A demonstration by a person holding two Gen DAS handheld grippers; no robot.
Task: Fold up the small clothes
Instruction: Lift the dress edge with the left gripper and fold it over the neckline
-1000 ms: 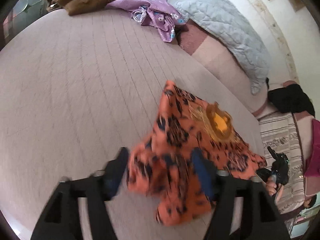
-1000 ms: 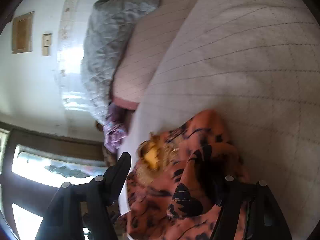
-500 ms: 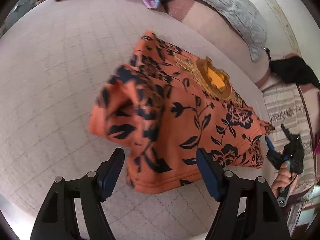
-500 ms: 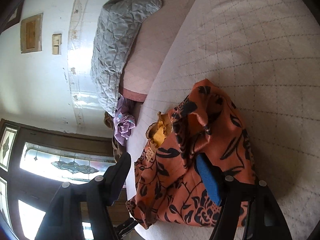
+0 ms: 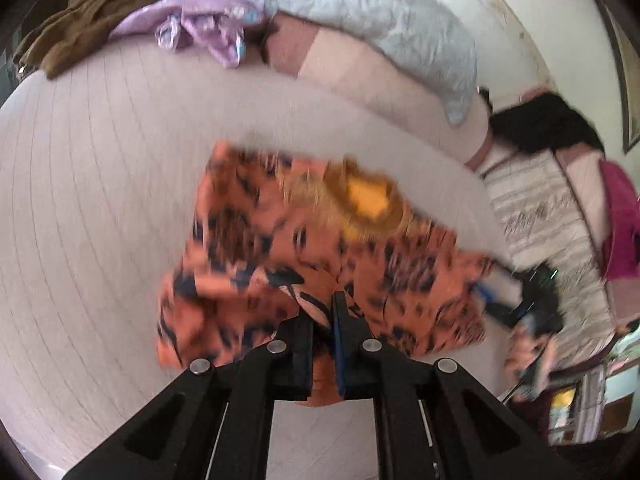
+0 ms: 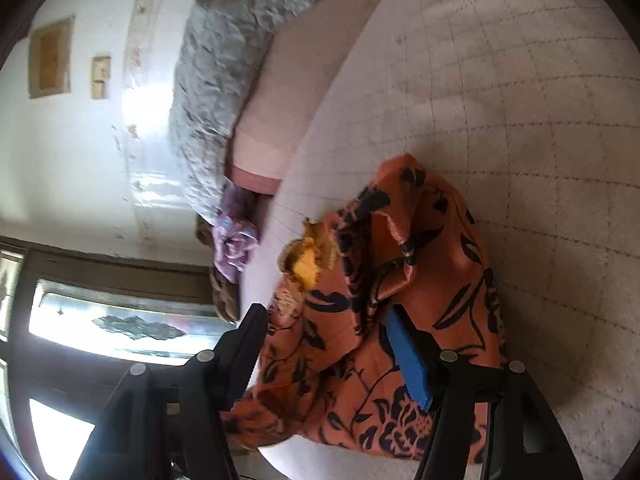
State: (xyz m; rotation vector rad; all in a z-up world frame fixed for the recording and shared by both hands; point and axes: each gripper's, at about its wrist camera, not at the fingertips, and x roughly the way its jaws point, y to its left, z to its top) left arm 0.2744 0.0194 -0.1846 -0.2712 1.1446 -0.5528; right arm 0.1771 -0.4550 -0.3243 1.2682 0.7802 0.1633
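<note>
Two changes showed vs half a sec earlier. On the left, the left tool (image 5: 325, 320), whose jaws had stood wide over the orange floral garment (image 5: 304, 256), had snapped shut on a pinch of its near edge; cloth bunched up between the pads, w/ a fold rising toward the lens. The left wrist view was smeared, so I'd guess the pinched edge was already being lifted, but can't be sure. The garment lay rumpled on the quilted bed (image 5: 100, 160), its yellow neckline (image 5: 366, 200) facing the pillows. To the right, the right tool (image 6: 324, 316) had begun closing, yet its jaws were clearly apart w/ cloth lying between them; the blue pad (image 6: 408, 360) lay against the fabric, no real grip yet. Judgement: one corner secured, second grab pending, so the fold itself hadn't begun.
</note>
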